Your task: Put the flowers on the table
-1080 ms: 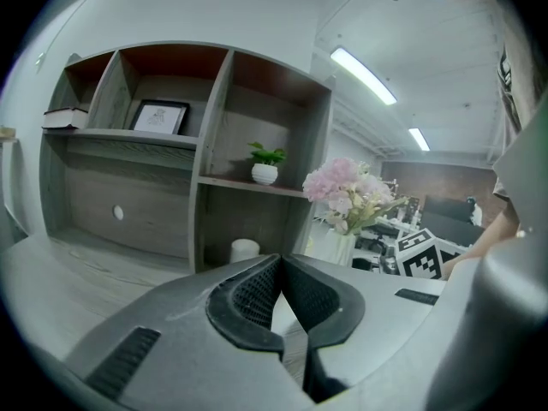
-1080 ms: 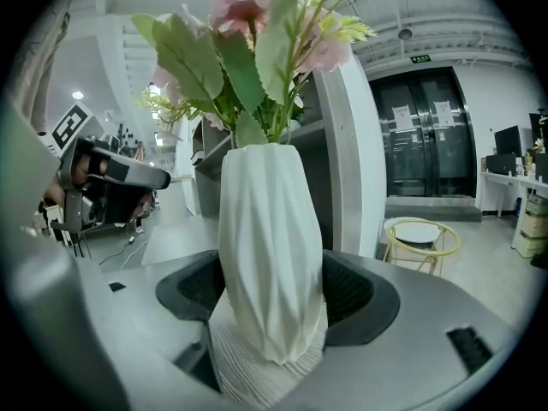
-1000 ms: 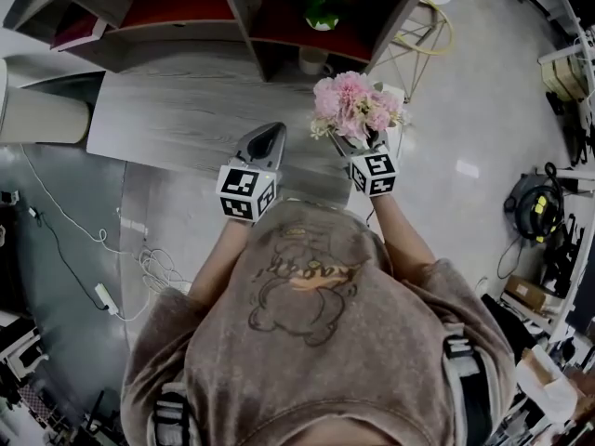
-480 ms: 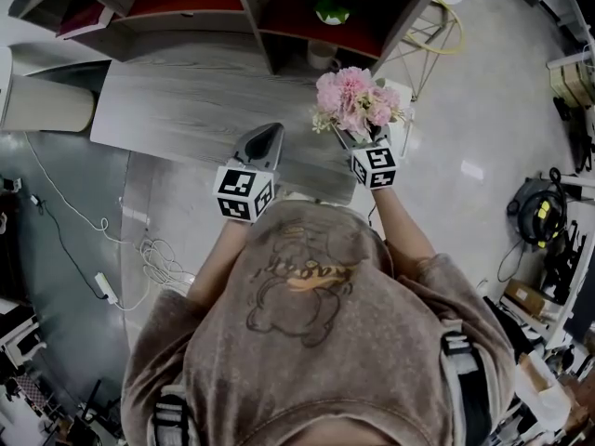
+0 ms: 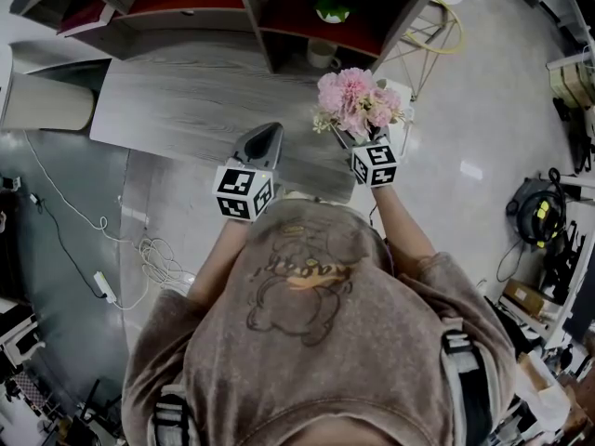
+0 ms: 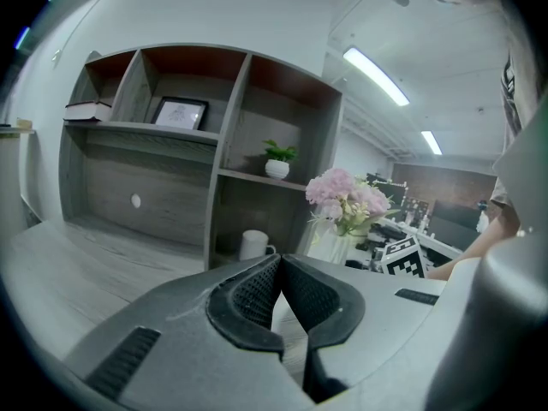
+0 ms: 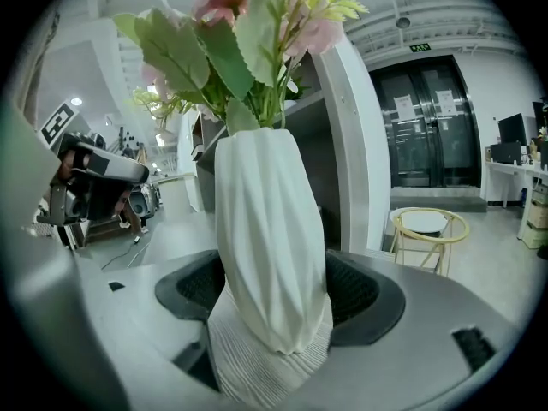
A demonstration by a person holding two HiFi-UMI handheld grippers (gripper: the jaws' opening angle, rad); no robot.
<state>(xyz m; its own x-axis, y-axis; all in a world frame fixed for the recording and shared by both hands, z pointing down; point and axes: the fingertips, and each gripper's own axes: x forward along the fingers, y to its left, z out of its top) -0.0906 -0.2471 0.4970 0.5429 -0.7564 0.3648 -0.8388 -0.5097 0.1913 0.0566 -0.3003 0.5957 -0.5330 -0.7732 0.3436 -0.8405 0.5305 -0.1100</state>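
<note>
The person wears a washed brown T-shirt (image 5: pixel 307 342) with short sleeves. Behind the tongs it is printed with a line-drawn bear (image 5: pixel 296 300) under looping script (the letters too small to read). Grey webbing straps (image 5: pixel 462 365) with dark buckles lie over each shoulder. The left tongs (image 6: pixel 278 259) and right tongs (image 7: pixel 274 291) are smooth grey shells with black dimpled pads (image 6: pixel 248 294). Each carries at its rear a white cube (image 5: pixel 245 191) bearing black square markers.

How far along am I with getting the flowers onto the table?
Done: the flowers in their white vase are at the table's right end. In hand: the right gripper grips the vase. Left: releasing it; whether its base touches the wood is unclear. The left gripper is shut and empty.
</note>
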